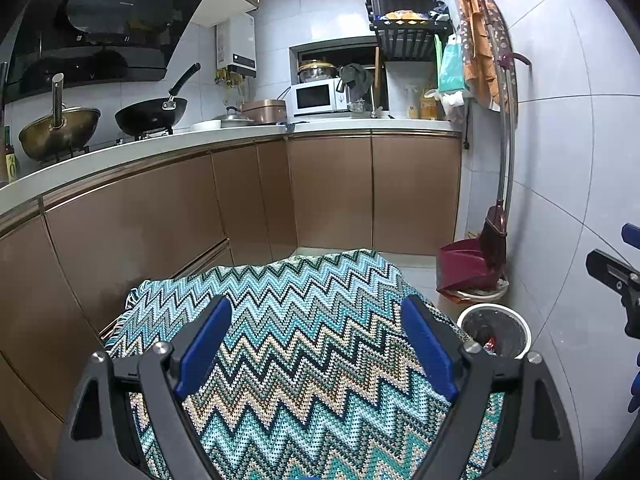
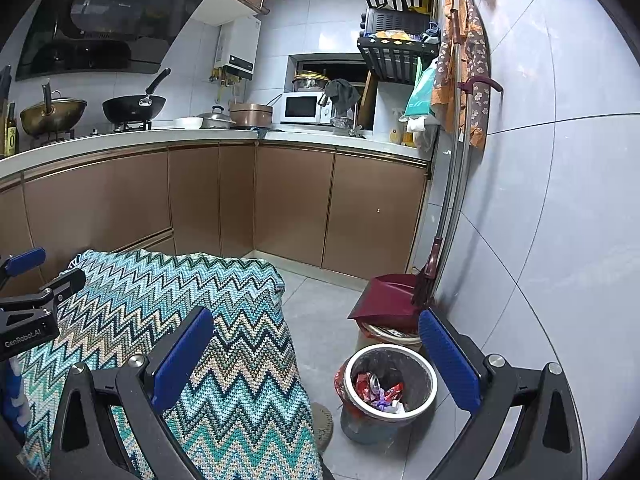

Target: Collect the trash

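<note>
- My left gripper point(image 1: 316, 344) hangs over the table point(image 1: 304, 320), which is covered by a zigzag-patterned cloth in teal, black and beige; its blue fingers point(image 1: 206, 344) are spread wide with nothing between them.
- My right gripper point(image 2: 316, 360) sits at the table's right edge, fingers point(image 2: 184, 356) likewise spread wide and holding nothing; the left one is over the cloth, the right one is over the floor beside the bin.
- The trash bin point(image 2: 390, 388) stands on the grey tiled floor point(image 2: 320, 320) just right of the table, near the wall. It has a pale rim and a dark liner.
- Inside the bin I see the trash point(image 2: 378, 394): crumpled red and white wrappers lying at the bottom.
- The part of the cloth I can see carries no loose items.
- Just behind the bin a dark red dustpan point(image 2: 384, 300) rests on a low basket, with a broom point(image 2: 430, 264) leaning against the wall.
- At the far side, brown cabinets run under a white counter with two woks point(image 2: 134, 106), a microwave point(image 2: 304, 108) and pots on it.
- In the left wrist view the right gripper shows at the right edge, well apart from the left one.
</note>
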Demonstrator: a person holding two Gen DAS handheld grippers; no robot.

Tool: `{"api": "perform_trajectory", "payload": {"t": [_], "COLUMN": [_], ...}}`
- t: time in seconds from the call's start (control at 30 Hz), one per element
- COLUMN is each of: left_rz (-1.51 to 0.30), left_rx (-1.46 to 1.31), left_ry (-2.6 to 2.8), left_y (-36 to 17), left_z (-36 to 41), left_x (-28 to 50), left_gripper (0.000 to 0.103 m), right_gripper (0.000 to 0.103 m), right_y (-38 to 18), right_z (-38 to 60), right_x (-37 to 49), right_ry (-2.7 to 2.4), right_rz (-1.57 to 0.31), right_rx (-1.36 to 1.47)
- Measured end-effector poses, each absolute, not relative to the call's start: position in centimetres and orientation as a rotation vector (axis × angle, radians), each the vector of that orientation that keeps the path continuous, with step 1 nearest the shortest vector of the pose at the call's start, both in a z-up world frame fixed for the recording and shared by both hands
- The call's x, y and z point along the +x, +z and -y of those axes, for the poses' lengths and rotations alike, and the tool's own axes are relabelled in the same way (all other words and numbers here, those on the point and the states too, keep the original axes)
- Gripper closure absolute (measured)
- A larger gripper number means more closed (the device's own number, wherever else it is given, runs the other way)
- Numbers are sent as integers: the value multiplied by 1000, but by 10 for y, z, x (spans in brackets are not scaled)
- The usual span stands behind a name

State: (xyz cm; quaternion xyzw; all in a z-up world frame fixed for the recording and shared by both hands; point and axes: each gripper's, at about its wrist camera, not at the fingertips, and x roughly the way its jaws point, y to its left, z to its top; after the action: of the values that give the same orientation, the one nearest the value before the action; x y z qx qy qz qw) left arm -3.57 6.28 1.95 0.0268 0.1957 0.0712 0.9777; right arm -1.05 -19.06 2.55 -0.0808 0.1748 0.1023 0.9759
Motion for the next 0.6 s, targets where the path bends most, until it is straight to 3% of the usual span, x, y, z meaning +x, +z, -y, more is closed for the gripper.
{"api": "perform_trajectory", "payload": {"t": [0.6], "left_rz": [-388], "left_rx": [36], "left_ry": [139], "left_y": [24], "left_z": [-64], "left_x": [-40], "left_gripper": [17], "right_gripper": [0], "right_y": [24], "right_z": [191], "right_x": [-10], "right_ry": [209], "right_rz": [-357], "right_rx": [-160]}}
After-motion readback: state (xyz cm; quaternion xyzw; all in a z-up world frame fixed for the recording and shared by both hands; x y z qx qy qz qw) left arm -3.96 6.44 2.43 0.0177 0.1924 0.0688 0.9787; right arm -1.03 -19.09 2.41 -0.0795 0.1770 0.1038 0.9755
